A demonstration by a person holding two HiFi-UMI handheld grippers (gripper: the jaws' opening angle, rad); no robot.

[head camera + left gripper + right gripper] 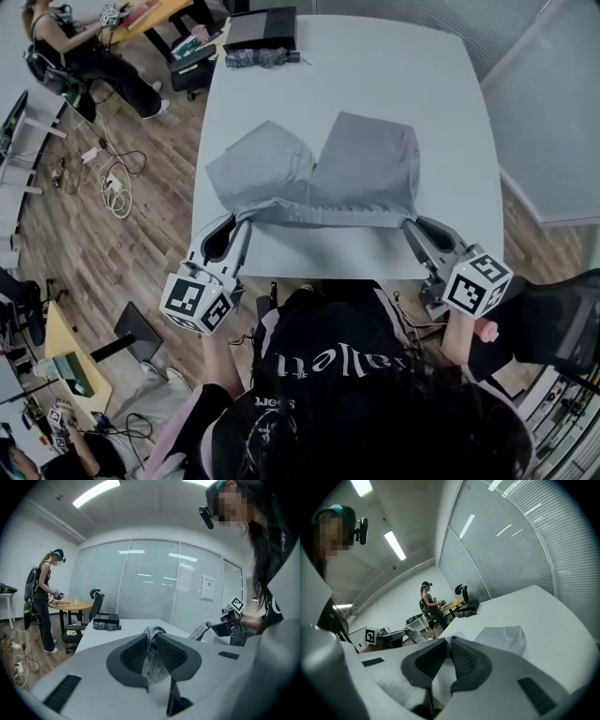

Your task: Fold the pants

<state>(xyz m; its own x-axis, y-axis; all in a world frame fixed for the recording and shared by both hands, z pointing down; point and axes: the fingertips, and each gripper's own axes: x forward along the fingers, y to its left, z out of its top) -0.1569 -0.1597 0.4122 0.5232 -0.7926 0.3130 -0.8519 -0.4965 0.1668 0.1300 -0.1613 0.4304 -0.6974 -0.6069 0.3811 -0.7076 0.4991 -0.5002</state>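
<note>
Grey pants lie on the white table, legs pointing away from me, waistband at the near edge. My left gripper is shut on the waistband's left corner; grey cloth is pinched between its jaws in the left gripper view. My right gripper is shut on the waistband's right corner, with cloth between its jaws in the right gripper view, where one pant leg lies on the table beyond. The waistband is stretched between the two grippers, lifted off the table.
A dark box and a folded dark umbrella sit at the table's far left corner. Another person stands at a round wooden table beyond. Cables lie on the wood floor at left. An office chair stands near the far table.
</note>
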